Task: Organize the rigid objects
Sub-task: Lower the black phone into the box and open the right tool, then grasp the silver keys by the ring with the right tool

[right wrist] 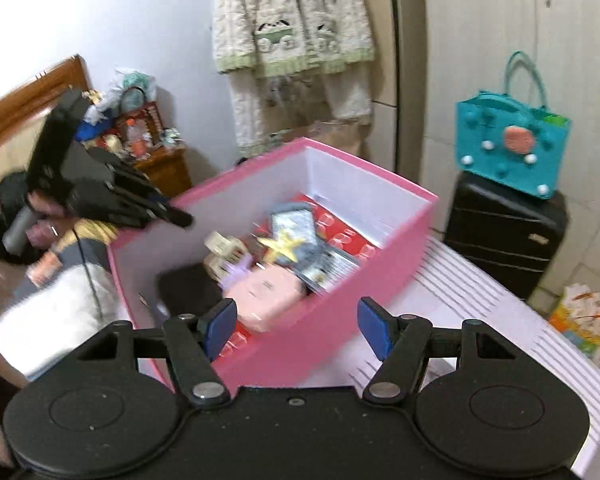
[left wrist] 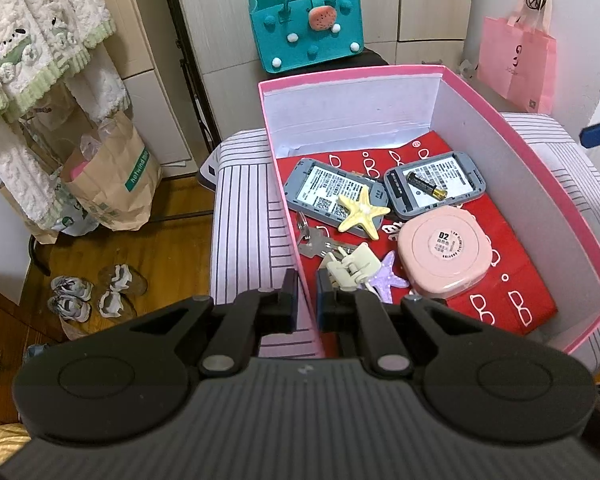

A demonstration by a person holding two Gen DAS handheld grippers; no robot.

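The left gripper (left wrist: 307, 294) has its jaws pinched onto the near-left wall of the pink box (left wrist: 540, 152); the right gripper (right wrist: 296, 326) has jaws spread wide with nothing between them, over the box's near wall. Inside, left to right: keys (left wrist: 318, 242), a yellow starfish (left wrist: 362, 212), a cream hair clip (left wrist: 352, 266), a battery (left wrist: 426, 190) and a pink compact (left wrist: 446, 256) labelled "D2". All look light and stiff; the compact is smooth, best taken across its edges.

box (left wrist: 500, 128) top: open | floor: crowded | far red strip (left wrist: 340, 148): bare
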